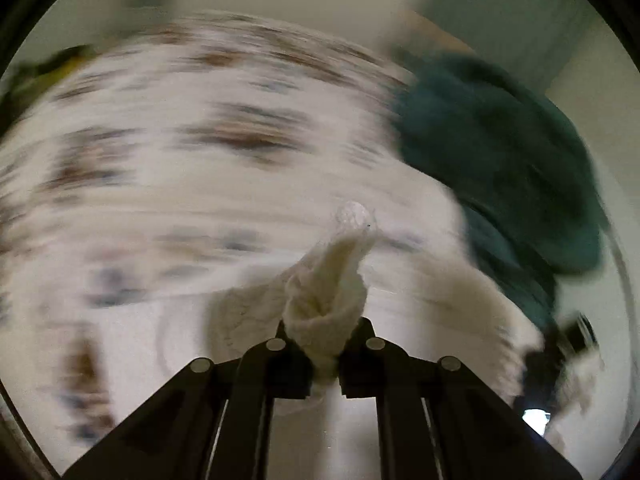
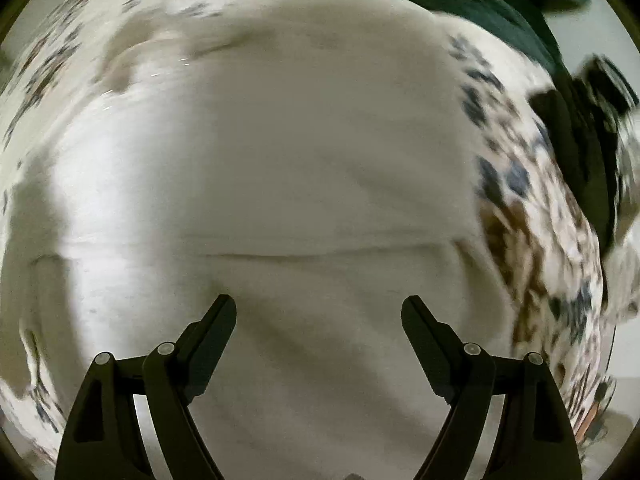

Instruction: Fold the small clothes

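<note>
Left gripper (image 1: 320,344): clamped on a bunched fold of a cream knit cloth (image 1: 324,304); the bunch stands up between the two fingers and ends in a thin pale tip.
Right gripper (image 2: 319,312): fingers wide apart, holding nothing, just above a plain white garment (image 2: 304,168).
Where the task's thing is: the white garment lies spread below the right gripper, with one long crease across it. I judge that the cream cloth in the left gripper is an edge or corner of the same piece, but the pictures do not prove it.
Around it: a patterned fabric (image 1: 192,128) with brown and grey-blue spots lies under and beside the white garment; a dark green garment (image 1: 492,160) lies on the far side. I cannot tell if the patterned fabric is a bed cover or another cloth to fold.
Blur: the left wrist view is strongly smeared, only the gripper and the bunch are sharp, so details of the ground are not reliable.
Risk 1: the grasp is a thick bunch, not a flat edge. If it is carried over like this, the fold may come out lumpy and crooked.
Risk 2: the bunch can slip out, because knit cloth is soft and the hold is narrow.
Risk 3: with the right gripper free, nothing pins the garment, so it may drag across the patterned fabric instead of folding.
Risk 4: the dark green garment is near and could be caught or pushed.
</note>
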`<state>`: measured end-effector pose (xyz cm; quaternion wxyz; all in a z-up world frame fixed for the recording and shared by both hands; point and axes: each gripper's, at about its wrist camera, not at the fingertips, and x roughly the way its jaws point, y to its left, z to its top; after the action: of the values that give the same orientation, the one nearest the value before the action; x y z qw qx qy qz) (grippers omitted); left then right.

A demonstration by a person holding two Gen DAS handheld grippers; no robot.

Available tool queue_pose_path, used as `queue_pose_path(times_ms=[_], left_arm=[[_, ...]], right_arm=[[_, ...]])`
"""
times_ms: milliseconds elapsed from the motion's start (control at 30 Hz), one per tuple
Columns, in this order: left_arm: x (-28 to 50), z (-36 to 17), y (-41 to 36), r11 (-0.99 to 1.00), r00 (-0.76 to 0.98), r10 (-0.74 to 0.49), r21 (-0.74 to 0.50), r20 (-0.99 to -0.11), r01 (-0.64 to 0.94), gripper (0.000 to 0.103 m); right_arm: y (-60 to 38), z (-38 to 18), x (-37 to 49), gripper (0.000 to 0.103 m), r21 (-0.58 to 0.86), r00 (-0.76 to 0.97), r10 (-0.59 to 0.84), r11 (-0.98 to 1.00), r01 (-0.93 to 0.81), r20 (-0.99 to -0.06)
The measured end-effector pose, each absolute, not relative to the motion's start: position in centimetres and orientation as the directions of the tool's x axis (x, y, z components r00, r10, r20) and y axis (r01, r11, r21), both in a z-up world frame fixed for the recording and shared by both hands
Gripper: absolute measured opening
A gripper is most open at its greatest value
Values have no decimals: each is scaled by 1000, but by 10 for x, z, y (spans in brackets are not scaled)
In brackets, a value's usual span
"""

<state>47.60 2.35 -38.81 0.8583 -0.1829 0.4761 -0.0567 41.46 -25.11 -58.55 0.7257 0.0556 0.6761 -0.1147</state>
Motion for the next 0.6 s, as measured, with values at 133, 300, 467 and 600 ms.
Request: queue_pose_path(times_ms=[133, 300, 467, 600], left_arm=[[498, -401, -117, 897, 418, -438, -419, -796, 143, 7], [507, -424, -214, 871, 258, -483, -427, -837, 243, 15], [508, -423, -163, 909, 310, -415, -378, -856, 173, 79], [497, -426, -55, 973, 391, -206, -228, -897, -12, 81]], right_arm=[[-302, -586, 403, 86, -62, 31, -76, 944, 323, -997], [-360, -585, 394, 86, 46, 46, 31, 918, 393, -998], [-407, -576, 390, 86, 237, 136, 196, 856, 460, -971], [-424, -560, 399, 86, 360, 237, 278, 810, 464, -931]])
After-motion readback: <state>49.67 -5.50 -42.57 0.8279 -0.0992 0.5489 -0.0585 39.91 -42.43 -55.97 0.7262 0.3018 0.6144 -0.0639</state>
